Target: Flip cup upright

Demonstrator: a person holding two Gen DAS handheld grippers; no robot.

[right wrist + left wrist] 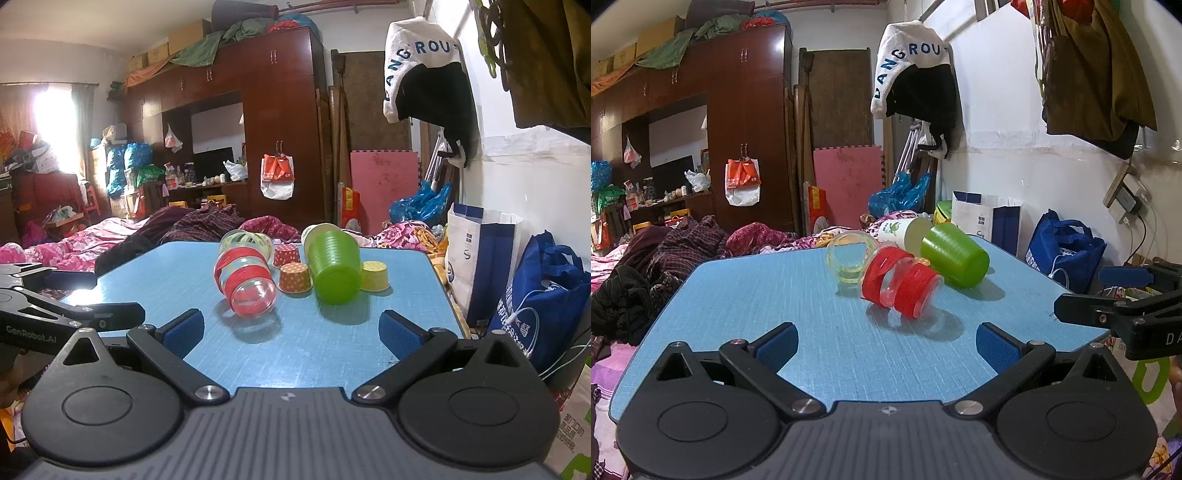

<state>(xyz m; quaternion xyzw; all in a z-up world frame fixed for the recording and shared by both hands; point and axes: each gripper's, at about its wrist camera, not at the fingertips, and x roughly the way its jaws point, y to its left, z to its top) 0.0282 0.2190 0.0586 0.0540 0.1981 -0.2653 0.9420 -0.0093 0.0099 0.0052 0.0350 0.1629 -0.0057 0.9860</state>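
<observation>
Several cups lie on their sides on a blue table (757, 295) (332, 350). A clear cup with red bands (900, 286) (245, 282) lies nearest. Behind it lie a clear yellowish cup (851, 260) (245, 240), a green ribbed cup (955, 254) (334, 269) and a white printed cup (905, 230). My left gripper (886, 345) is open and empty, short of the red-banded cup. My right gripper (291, 332) is open and empty, short of the red-banded and green cups. It shows at the right edge of the left wrist view (1108, 295).
Small paper cups stand mouth-down on the table: red dotted (287, 254), orange dotted (295, 277), yellow (375, 276). A bed with clothes (147, 229) lies beyond the table. Bags (535, 288) stand against the right wall.
</observation>
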